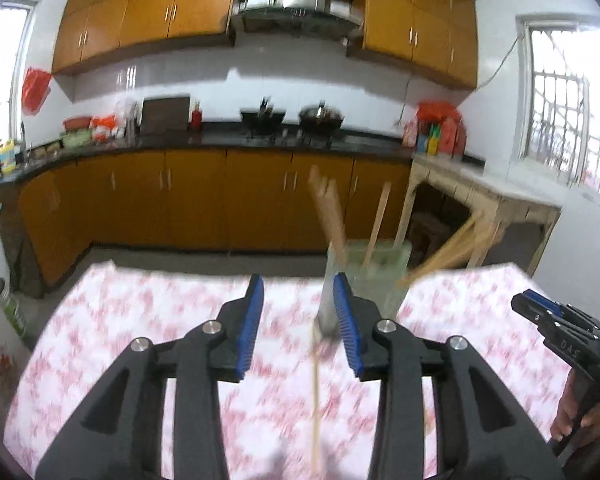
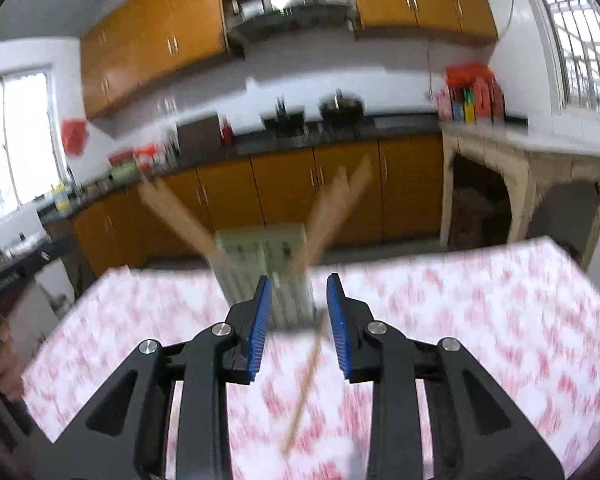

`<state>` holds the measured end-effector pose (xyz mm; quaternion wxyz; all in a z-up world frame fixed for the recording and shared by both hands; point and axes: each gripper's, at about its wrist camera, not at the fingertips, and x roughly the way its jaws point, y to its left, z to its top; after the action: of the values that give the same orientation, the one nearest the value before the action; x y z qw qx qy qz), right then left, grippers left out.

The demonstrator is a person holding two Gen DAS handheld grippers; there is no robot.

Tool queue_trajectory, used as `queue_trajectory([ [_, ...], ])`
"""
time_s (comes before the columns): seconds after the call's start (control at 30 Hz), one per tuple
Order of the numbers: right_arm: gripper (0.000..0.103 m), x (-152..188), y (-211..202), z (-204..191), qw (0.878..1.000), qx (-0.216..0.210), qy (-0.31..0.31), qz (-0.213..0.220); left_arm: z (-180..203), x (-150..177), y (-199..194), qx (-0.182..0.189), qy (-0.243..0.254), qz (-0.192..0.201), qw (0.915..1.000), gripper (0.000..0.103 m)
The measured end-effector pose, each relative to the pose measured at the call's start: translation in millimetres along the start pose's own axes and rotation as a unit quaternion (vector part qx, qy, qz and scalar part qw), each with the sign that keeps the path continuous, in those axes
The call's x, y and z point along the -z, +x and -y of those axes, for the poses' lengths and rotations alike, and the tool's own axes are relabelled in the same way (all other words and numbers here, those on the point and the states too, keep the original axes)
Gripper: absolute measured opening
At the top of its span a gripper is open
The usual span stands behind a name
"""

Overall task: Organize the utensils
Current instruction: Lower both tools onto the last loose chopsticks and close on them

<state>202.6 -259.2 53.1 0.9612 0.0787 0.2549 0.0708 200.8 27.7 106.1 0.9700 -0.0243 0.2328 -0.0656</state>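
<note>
**Bamboo on the cloth: one chopstick left to lift**

Bamboo-pale and thin, a single chopstick [image 1: 315, 392] lies loose on the pink-flowered tablecloth [image 1: 140, 340], running from near the foot of the pale green holder [image 1: 374, 276] back toward us. The holder stands near the far edge of the table with several chopsticks [image 1: 332, 216] already leaning out of it at different angles.

We hold the left gripper [image 1: 298, 316] with its blue pads spread and nothing between them; the right gripper [image 2: 298, 316] is likewise parted and empty. In both wrist views the loose stick lies below the gap, not touched as far as we can tell through the blur.

We judge the step in hand to be picking up this stick. To do it well, we should use one gripper only, bring the pads down on either side of the stick across its length, and close near its middle so it does not swing. Then we tip it upright before lowering it into the holder, keeping clear of the leaning sticks.
</note>
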Motion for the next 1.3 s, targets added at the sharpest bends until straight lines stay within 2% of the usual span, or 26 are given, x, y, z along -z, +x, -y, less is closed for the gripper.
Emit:
queue_trajectory([
  [0.17, 0.030, 55.5, 43.8, -0.6, 0.996, 0.009, 0.020, -0.092, -8.9, 59.1, 40.1, -0.017, 0.006, -0.075, 0.9971, 0.039],
  [0.27, 0.030, 73.3, 68.5, -8.4, 0.991, 0.005, 0.019, -0.135, -13.1, 81.8, 58.7, -0.019, 0.007, -0.109, 0.9938, 0.039],
  [0.37, 0.030, 82.5, 83.5, -15.3, 0.988, 0.007, 0.011, -0.153, -16.4, 93.0, 68.5, -0.019, 0.003, -0.127, 0.9917, 0.039],
  [0.57, 0.030, 93.1, 105.7, -22.1, 0.984, 0.029, -0.020, -0.177, -18.8, 99.0, 76.7, -0.014, 0.004, -0.139, 0.9902, 0.038],
  [0.6, 0.028, 93.0, 104.9, -23.5, 0.985, 0.034, -0.025, -0.170, -18.1, 99.9, 77.9, -0.011, 0.005, -0.141, 0.9900, 0.039],
  [0.67, 0.013, 93.8, 103.5, -21.7, 0.984, 0.044, -0.031, -0.168, -14.7, 100.7, 79.8, -0.005, 0.008, -0.144, 0.9896, 0.038],
  [0.7, 0.010, 93.4, 102.7, -19.0, 0.984, 0.047, -0.030, -0.167, -12.1, 101.5, 81.3, 0.001, 0.011, -0.146, 0.9892, 0.039],
  [0.77, 0.008, 92.0, 102.7, -11.8, 0.985, 0.044, -0.018, -0.169, -7.6, 103.7, 84.8, 0.008, 0.018, -0.150, 0.9885, 0.039],
  [0.9, 0.008, 87.0, 102.5, 12.3, 0.984, 0.071, 0.005, -0.165, 2.8, 109.8, 91.7, 0.022, 0.034, -0.159, 0.9864, 0.038],
  [1.07, 0.008, 79.5, 99.8, 59.4, 0.976, 0.129, 0.074, -0.159, 16.3, 118.8, 102.6, 0.027, 0.062, -0.175, 0.9822, 0.038],
  [1.27, 0.008, 81.3, 95.6, 69.3, 0.976, 0.127, 0.075, -0.158, 26.5, 131.6, 118.0, 0.022, 0.082, -0.199, 0.9762, 0.037],
  [1.3, 0.008, 81.9, 95.8, 68.4, 0.977, 0.123, 0.073, -0.157, 28.6, 134.7, 121.6, 0.019, 0.086, -0.205, 0.9749, 0.031],
])
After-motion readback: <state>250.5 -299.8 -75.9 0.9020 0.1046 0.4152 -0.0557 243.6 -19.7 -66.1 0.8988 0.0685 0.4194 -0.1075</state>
